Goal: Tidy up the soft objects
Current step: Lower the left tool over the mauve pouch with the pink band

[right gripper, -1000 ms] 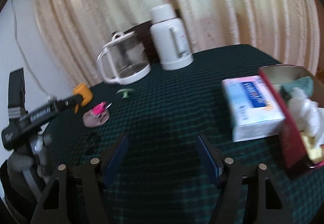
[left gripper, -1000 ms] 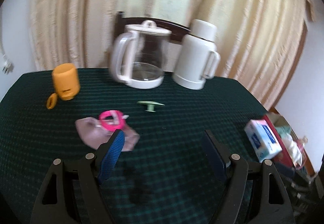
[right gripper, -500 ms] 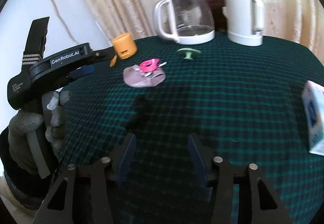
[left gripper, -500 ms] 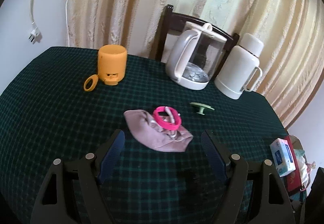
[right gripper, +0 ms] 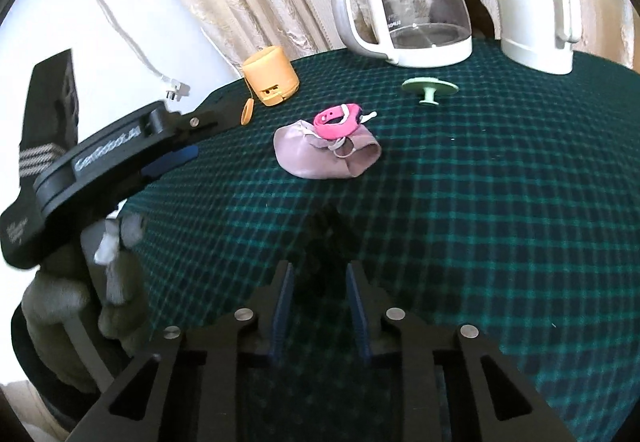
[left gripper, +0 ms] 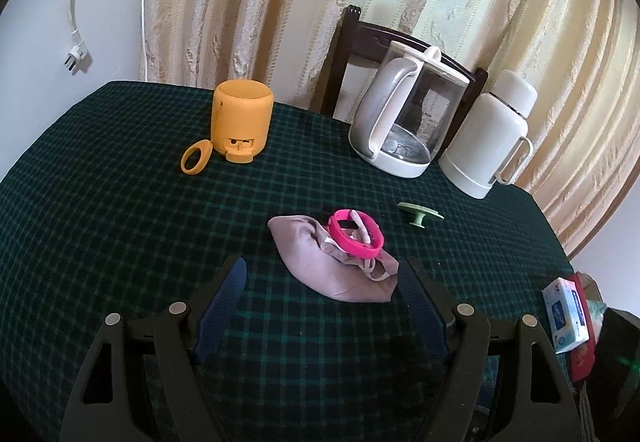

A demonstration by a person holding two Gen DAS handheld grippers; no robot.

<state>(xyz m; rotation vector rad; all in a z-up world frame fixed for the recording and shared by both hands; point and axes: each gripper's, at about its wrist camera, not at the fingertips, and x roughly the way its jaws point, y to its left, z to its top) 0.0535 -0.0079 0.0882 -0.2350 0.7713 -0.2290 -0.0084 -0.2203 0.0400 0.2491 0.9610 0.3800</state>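
I see the mauve cloth pouch (left gripper: 334,266) lying on the tabletop (left gripper: 120,226) before the glass kettle (left gripper: 404,122), a pink band (left gripper: 355,238) on it; left gripper (left gripper: 322,278) jaws wide apart, right gripper (right gripper: 320,280) jaws narrowly apart, both empty

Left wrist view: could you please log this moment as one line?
left tongs: open, empty | right tongs: narrowly open, empty | mauve pouch: on tablecloth, ungrasped

mauve fabric pouch (left gripper: 328,270) (right gripper: 320,158) lying crumpled flat on checked cloth, pink band (left gripper: 355,233) (right gripper: 337,121) resting on top.
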